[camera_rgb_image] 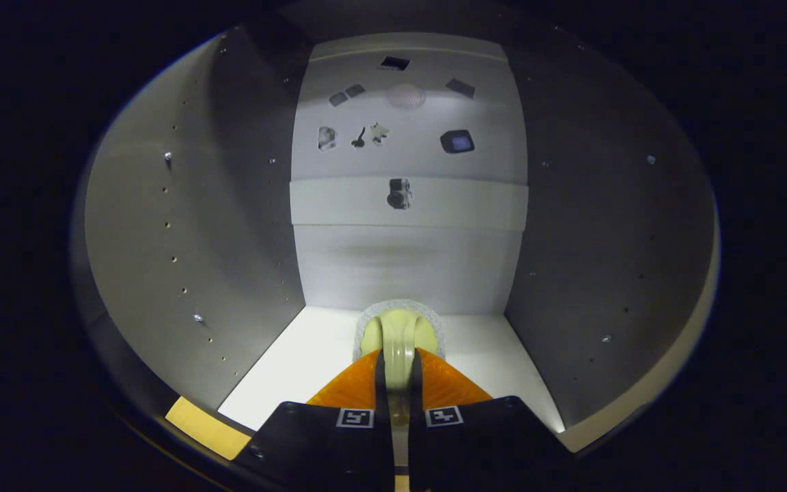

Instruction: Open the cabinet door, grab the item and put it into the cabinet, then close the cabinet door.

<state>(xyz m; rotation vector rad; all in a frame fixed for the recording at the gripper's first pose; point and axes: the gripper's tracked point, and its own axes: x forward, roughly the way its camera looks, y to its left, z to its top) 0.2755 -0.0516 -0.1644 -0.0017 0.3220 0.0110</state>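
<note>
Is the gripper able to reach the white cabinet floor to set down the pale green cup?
Probably yes: the gripper, shut on the pale green cup, is inside the cabinet, with bare white floor around it.

Dim fisheye view: cabinet [188,225] side walls bow and darken, the floor glares white, the upper back wall lies shadowed.

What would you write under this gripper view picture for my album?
The tool grips a pale cup by its handle inside the white cabinet.
</note>
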